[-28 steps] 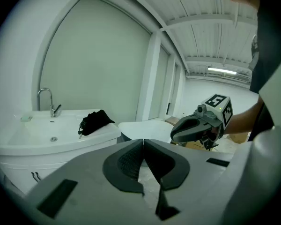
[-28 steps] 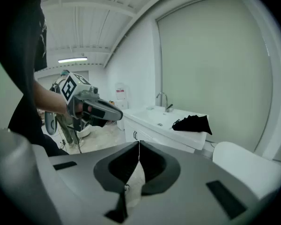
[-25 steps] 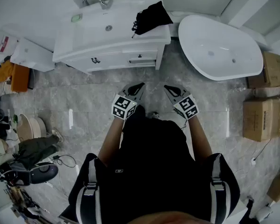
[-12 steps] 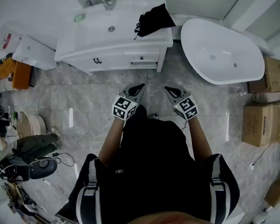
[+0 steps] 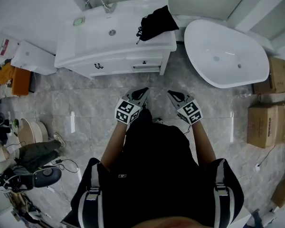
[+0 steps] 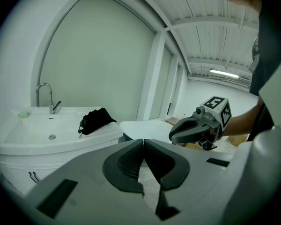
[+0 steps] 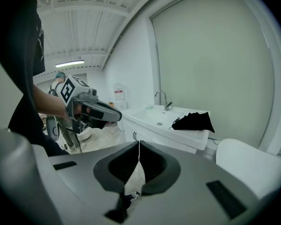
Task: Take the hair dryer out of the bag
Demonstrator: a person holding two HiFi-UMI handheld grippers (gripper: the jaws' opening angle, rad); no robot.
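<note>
A black drawstring bag (image 5: 156, 21) lies on the right end of the white sink counter (image 5: 99, 42); it also shows as the black bag (image 6: 94, 120) in the left gripper view and as the black bag (image 7: 195, 121) in the right gripper view. No hair dryer shows outside it. My left gripper (image 5: 143, 90) and right gripper (image 5: 171, 93) are both shut and empty, held side by side over the floor, well short of the counter. The right gripper (image 6: 174, 136) appears in the left gripper view, the left gripper (image 7: 118, 117) in the right one.
A white bathtub (image 5: 225, 54) stands right of the counter. Cardboard boxes (image 5: 270, 118) sit at the far right. A faucet (image 5: 98, 2) rises at the counter's back. Clutter, a vacuum-like device (image 5: 34, 175) and cables lie on the marble floor at the left.
The view has shifted slightly, with the counter and bag a little lower in the picture. Both grippers stay shut and side by side.
</note>
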